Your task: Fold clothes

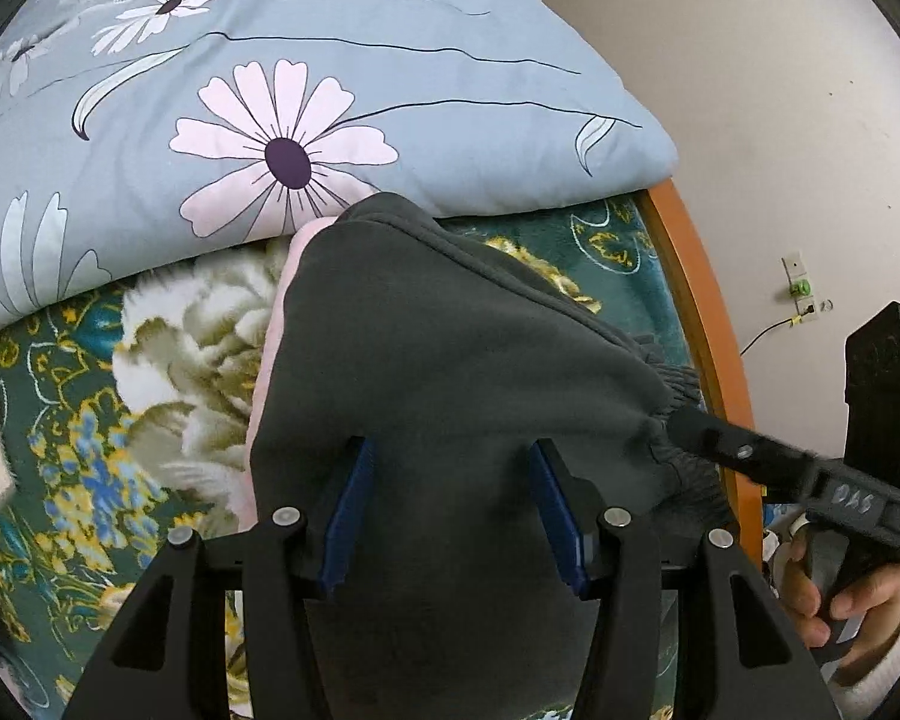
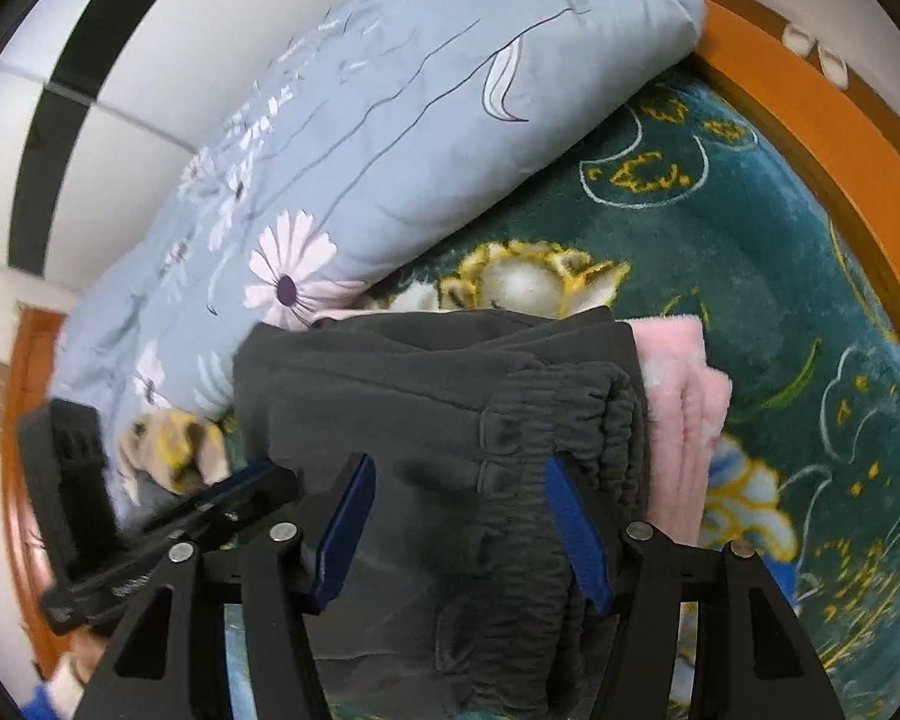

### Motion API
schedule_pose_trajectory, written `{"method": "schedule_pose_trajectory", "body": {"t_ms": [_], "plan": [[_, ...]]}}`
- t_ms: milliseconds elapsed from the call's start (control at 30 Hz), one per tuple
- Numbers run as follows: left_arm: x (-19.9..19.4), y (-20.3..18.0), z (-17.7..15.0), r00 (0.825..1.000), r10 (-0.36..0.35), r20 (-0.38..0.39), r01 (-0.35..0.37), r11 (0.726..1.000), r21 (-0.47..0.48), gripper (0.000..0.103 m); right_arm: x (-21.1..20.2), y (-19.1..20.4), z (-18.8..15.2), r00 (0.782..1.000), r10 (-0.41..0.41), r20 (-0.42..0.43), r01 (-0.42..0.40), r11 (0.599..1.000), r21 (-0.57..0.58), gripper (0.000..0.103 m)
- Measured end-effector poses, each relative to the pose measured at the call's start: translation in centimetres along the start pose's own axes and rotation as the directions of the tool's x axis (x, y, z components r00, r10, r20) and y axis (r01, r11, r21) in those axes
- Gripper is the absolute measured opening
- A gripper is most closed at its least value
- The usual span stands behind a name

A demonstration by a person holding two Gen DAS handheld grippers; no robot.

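left wrist view: left gripper (image 1: 450, 510) with jaws partly apart, poised over the folded dark grey trousers (image 1: 450, 348), pads not pressing the cloth
right wrist view: right gripper (image 2: 459, 525) jaws likewise apart above the elastic waistband (image 2: 558, 420); no grip
trousers: lying on a pink garment (image 2: 684, 390) on the floral blanket (image 2: 780, 276)
around: blue flowered quilt (image 1: 330, 78) just behind; orange bed frame (image 1: 696, 300) at the edge

Ahead of me a thick blue-grey quilt printed with pale pink daisies (image 1: 306, 108) walls off the far side, its edge touching the folded dark grey sweatpants (image 1: 450, 360). On my right an orange wooden bed rail (image 1: 699, 300) hems the bed in. Bare teal floral fleece blanket (image 2: 750, 252) lies free beyond the folded pink garment (image 2: 684, 396).
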State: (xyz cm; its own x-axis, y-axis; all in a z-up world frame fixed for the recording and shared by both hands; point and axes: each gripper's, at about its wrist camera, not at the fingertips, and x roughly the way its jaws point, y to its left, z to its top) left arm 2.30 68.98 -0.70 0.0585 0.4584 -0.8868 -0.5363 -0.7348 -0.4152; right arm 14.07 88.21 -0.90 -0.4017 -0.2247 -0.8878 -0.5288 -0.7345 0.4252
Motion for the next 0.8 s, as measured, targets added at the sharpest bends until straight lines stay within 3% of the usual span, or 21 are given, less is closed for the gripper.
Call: {"method": "schedule_pose_trajectory", "body": {"t_ms": [133,200,267,433,533,633,700,800], "plan": [[-2.6,-1.0,-1.3,0.999,0.007,0.042,-0.006,1.000,-0.013,0.055,-1.5,1.1,-0.4,1.000,-0.024,0.008,0.024,0.999,-0.027,0.064],[-4.7,-1.6,-2.8,0.996,0.001,0.085,-0.001,1.000,-0.005,0.055,-3.9,1.6,-1.5,0.997,0.026,0.068,-0.024,0.999,-0.035,0.064],[-5.7,-1.9,-4.5,0.995,0.016,0.094,-0.016,1.000,-0.001,0.062,-6.0,1.9,-3.2,0.992,0.050,0.116,-0.045,0.998,-0.042,0.064],[-6.6,-2.8,-9.1,0.995,0.062,0.075,-0.062,0.998,-0.003,0.073,-7.0,1.8,-8.8,0.997,-0.011,0.074,0.012,1.000,-0.003,0.064],[-7.0,-3.4,-12.0,0.993,0.097,0.070,-0.097,0.995,0.003,0.078,-6.7,1.7,-11.6,0.996,-0.077,0.049,0.077,0.997,0.012,0.073],[-8.3,-3.5,-14.6,0.991,0.088,0.100,-0.087,0.996,-0.012,0.080,-7.4,1.9,-14.1,0.993,-0.110,0.052,0.109,0.994,0.017,0.085],[-9.6,-3.4,-16.1,0.989,0.091,0.119,-0.087,0.996,-0.032,0.082,-8.3,2.2,-15.6,0.990,-0.131,0.060,0.131,0.991,0.015,0.100],[-10.8,-3.3,-17.8,0.987,0.093,0.130,-0.087,0.995,-0.058,0.082,-9.9,2.7,-17.4,0.984,-0.158,0.079,0.159,0.987,-0.005,0.103]]}}
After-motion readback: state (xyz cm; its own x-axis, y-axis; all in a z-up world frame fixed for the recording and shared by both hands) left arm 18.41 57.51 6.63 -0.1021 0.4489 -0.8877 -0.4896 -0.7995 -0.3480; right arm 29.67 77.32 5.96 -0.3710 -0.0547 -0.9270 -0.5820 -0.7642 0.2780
